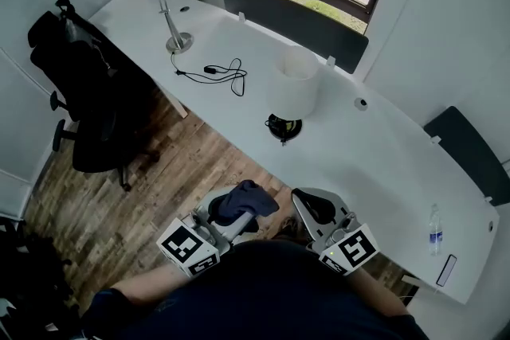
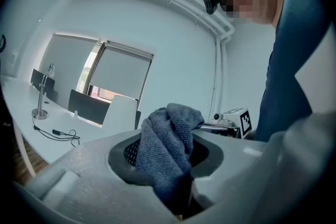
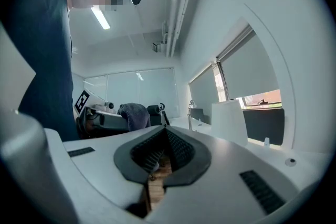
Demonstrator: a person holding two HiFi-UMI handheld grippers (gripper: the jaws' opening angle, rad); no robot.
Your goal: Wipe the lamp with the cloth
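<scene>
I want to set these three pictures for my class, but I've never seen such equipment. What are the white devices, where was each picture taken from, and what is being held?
There is no robot: a person holds a two-jaw gripper in each hand. The head view comes from a camera on the person's head, looking down. The two gripper views come from cameras riding on each gripper, looking along its jaws. The left gripper is shut on a dark cloth. The right gripper is shut and empty. On the white desk are a shaded lamp, a silver desk lamp, a black cable and a bottle. The patterned cubes are parts of the grippers.
</scene>
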